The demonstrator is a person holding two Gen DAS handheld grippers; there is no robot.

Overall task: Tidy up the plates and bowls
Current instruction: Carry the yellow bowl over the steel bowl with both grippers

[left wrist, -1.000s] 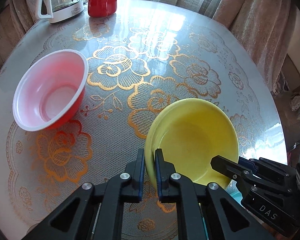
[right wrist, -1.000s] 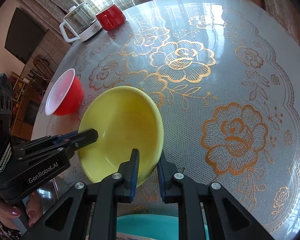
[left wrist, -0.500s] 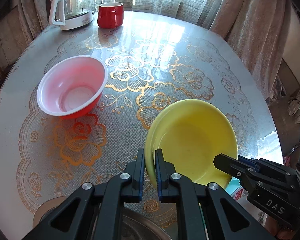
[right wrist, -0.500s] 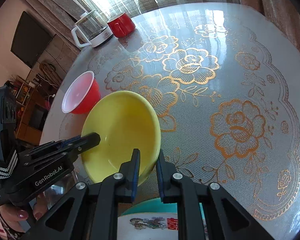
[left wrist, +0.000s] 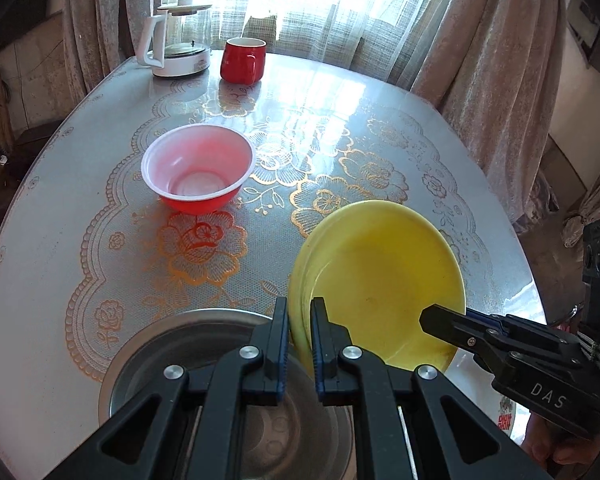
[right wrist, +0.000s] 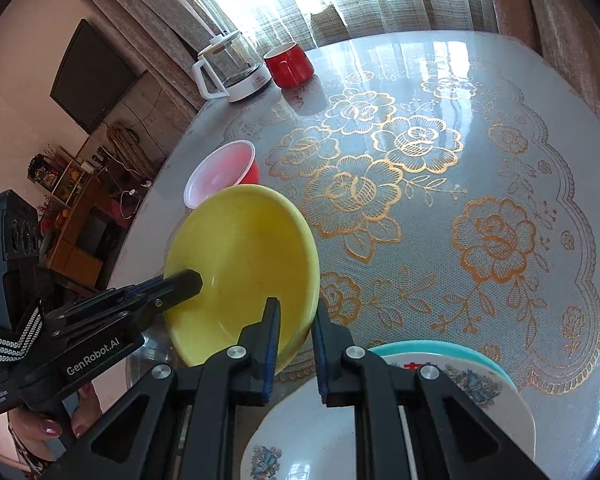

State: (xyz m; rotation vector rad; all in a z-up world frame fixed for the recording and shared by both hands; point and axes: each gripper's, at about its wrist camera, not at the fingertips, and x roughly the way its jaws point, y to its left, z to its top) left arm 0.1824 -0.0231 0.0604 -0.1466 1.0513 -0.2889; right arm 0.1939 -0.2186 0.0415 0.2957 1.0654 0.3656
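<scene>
Now higher | yellow bowl (left wrist: 380, 276) pinched by left gripper (left wrist: 299, 320) and right gripper (right wrist: 296, 320) | steel basin (left wrist: 204, 344) revealed beneath.

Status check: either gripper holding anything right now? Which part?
Both hold the yellow bowl by its rim: left gripper clamps the left edge, right gripper the opposite edge.

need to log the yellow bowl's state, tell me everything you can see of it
The yellow bowl is shallow and wide, plain glossy yellow, looks like plastic or melamine, empty with a few faint specks inside. It is lifted off the table and tilted, pinched at opposite rim edges by the left claw and the right claw, both shut on it. Nothing else touches it.
</scene>
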